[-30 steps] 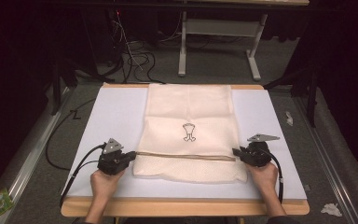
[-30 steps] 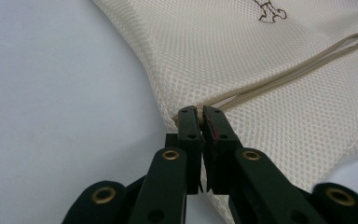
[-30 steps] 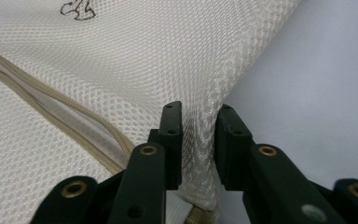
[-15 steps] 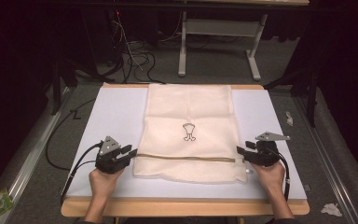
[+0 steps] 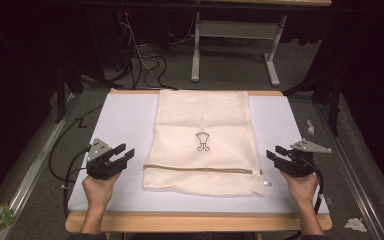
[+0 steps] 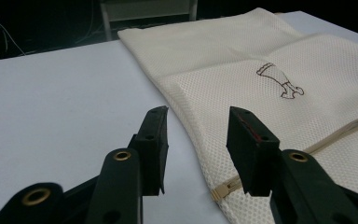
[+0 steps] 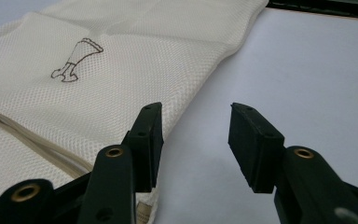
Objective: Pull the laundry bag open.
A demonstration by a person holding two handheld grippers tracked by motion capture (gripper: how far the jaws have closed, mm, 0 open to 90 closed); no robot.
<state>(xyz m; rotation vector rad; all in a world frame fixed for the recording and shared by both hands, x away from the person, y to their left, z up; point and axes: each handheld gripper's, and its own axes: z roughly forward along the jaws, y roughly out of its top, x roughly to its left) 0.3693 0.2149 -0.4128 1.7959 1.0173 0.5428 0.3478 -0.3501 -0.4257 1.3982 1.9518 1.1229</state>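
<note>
A cream mesh laundry bag [image 5: 202, 137] lies flat in the middle of the white table top [image 5: 125, 120], with a small brown emblem [image 5: 202, 141] and a tan zipper [image 5: 200, 170] across its near part. My left gripper [image 5: 125, 151] is open, a short way left of the bag's near left edge. My right gripper [image 5: 274, 152] is open too, just right of the zipper's end. In the left gripper view the bag [image 6: 270, 79] and zipper end [image 6: 223, 189] lie between and beyond my jaws. The bag's edge [image 7: 121, 79] runs past my left jaw in the right gripper view.
The table has a wooden front edge [image 5: 195, 222]. Black cables [image 5: 65, 150] trail off the table's left side. A white table frame [image 5: 232, 35] stands on the dark floor behind. Scraps of litter [image 5: 355, 224] lie on the floor at right.
Both grippers have let go of the bag's near side edges, opened, and drawn outward away from the bag. The bag now lies flat on the table.
</note>
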